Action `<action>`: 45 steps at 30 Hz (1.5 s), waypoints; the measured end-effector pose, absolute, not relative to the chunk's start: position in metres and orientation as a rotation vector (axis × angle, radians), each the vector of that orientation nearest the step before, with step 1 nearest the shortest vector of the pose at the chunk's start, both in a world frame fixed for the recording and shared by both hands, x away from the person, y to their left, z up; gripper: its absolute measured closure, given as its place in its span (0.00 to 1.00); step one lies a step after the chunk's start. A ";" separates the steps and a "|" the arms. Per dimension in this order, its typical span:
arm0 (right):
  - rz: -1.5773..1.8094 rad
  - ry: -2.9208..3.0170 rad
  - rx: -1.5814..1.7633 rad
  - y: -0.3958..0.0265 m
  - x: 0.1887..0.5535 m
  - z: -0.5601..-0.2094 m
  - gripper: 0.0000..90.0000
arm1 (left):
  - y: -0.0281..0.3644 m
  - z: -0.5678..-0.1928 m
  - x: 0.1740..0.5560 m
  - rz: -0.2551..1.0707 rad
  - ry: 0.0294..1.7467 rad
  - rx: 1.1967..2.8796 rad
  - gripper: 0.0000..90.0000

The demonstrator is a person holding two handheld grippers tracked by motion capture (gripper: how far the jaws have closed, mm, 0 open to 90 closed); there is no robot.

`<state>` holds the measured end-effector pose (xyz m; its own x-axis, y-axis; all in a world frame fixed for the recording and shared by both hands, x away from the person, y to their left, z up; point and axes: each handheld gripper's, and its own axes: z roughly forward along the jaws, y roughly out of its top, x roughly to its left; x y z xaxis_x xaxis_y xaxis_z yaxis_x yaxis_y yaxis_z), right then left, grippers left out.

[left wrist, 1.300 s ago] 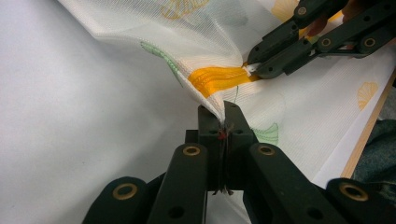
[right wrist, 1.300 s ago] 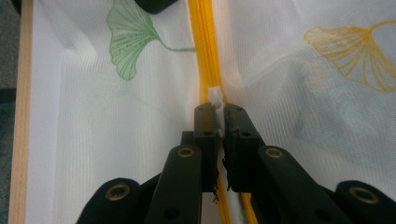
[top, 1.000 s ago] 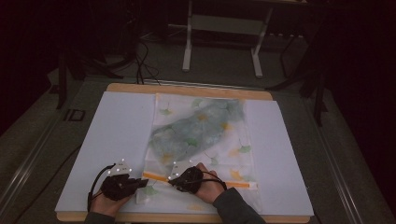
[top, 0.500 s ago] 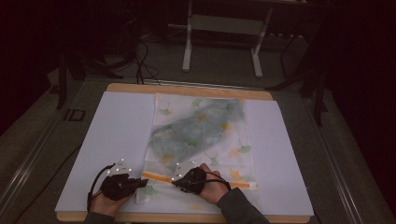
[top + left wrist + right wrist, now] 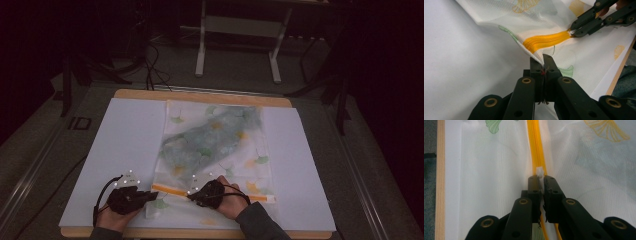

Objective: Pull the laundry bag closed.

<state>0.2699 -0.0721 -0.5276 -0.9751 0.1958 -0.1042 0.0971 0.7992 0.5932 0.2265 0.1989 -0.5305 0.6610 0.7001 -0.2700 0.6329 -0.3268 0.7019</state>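
A white mesh laundry bag [image 5: 215,145] printed with leaves lies flat on the desk [image 5: 125,145]. The left gripper [image 5: 541,62] has its jaws clamped on the bag's near corner, the right gripper [image 5: 539,178] on the white zipper pull [image 5: 539,171] of the orange zipper [image 5: 546,41]. Judging by the pull's place, most of the zipper's run seems left.
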 end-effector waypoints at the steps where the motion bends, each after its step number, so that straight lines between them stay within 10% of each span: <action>1: 0.918 2.829 0.234 -0.073 0.270 -0.527 0.94 | 0.199 -0.530 0.227 0.104 1.031 2.048 0.98; 45: 0.899 2.841 0.261 -0.105 0.272 -0.525 0.94 | 0.201 -0.530 0.226 0.110 1.038 2.041 0.99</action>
